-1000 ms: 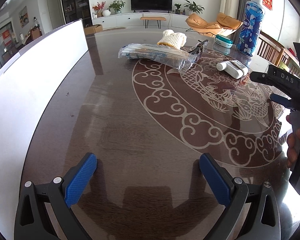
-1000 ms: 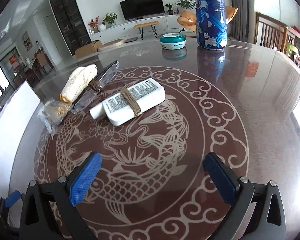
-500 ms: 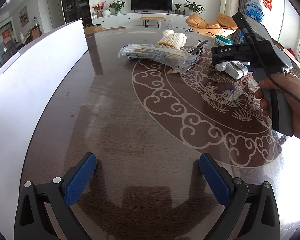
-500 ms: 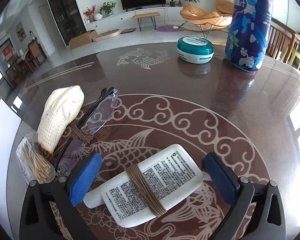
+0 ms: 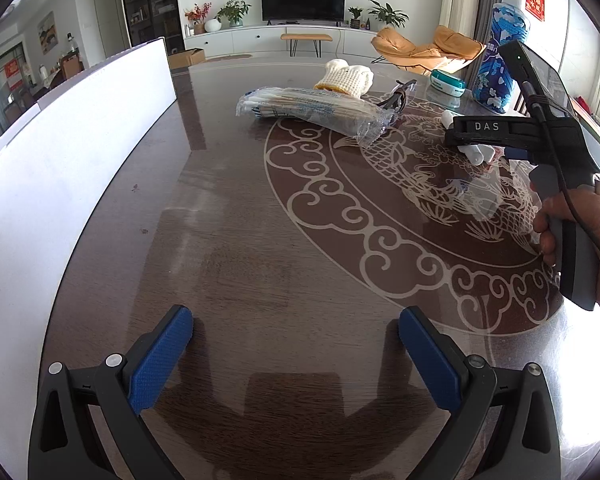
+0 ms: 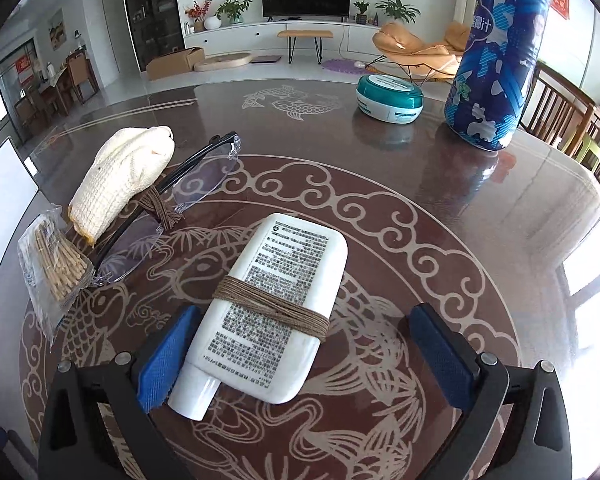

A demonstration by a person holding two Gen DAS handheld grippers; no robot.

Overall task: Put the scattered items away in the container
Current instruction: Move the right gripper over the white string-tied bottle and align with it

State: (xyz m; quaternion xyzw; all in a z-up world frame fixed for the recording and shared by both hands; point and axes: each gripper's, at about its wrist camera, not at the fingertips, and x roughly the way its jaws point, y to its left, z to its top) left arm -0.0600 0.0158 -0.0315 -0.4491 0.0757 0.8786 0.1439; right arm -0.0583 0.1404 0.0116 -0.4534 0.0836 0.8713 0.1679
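In the right wrist view the right gripper (image 6: 296,352) has its jaws wide apart, and the white tube (image 6: 270,312) lies between them in the lower middle of the frame. The left blue pad (image 6: 164,360) is touching or almost touching the tube's side, while the right pad is well apart from it, so nothing is grasped yet. I think the gripper is placed so because the tube is wide and lies a little slanted; the jaws must close across its body, near the brown cord wound around it.

The other scattered items wait in the left part of the frame: the knitted glove (image 6: 120,180), the glasses (image 6: 180,208) and the bag of sticks (image 6: 56,268). The teal tin (image 6: 390,98) and the blue can (image 6: 496,56) stand in the upper right.

In the left wrist view the left gripper (image 5: 296,356) is open and empty, low over the bare table (image 5: 260,220) at the bottom of the frame. The white container (image 5: 60,168), I judge, is the wall at the left edge, so the left tool probably keeps aside near it
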